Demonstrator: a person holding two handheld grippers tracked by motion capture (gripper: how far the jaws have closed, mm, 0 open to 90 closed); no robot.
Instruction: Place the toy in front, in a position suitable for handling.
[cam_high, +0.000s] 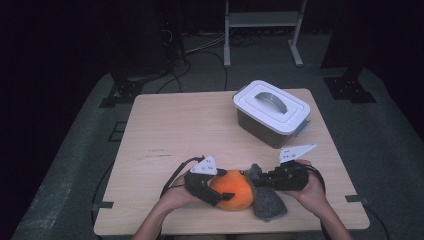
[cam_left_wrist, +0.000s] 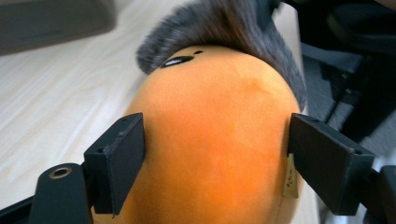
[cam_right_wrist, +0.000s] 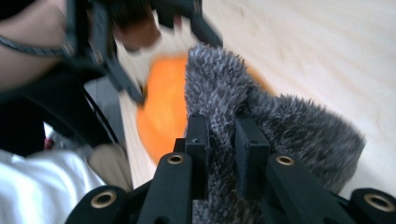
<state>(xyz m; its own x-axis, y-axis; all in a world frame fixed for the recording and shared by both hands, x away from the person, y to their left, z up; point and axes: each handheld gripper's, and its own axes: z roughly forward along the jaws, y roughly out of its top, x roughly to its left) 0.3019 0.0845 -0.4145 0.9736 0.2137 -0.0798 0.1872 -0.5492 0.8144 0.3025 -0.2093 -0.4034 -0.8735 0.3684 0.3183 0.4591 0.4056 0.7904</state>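
An orange plush toy (cam_high: 232, 191) with a small black face lies near the table's front edge. Against its right side rests a grey furry piece (cam_high: 269, 201). My left gripper (cam_high: 222, 186) comes in from the left and straddles the toy. In the left gripper view the toy (cam_left_wrist: 219, 93) sits between the spread jaws of the left gripper (cam_left_wrist: 217, 129), round and unsqueezed, with the grey fur (cam_left_wrist: 219, 23) draped over its far end. My right gripper (cam_right_wrist: 222, 140) is shut on a fold of the grey fur (cam_right_wrist: 289, 126), with the orange toy (cam_right_wrist: 166, 107) behind it.
A grey box with a white lid and grey handle (cam_high: 271, 112) stands at the table's back right. The wooden table (cam_high: 175, 125) is bare on the left and in the middle. Cables and a metal stand (cam_high: 262, 20) are on the floor beyond.
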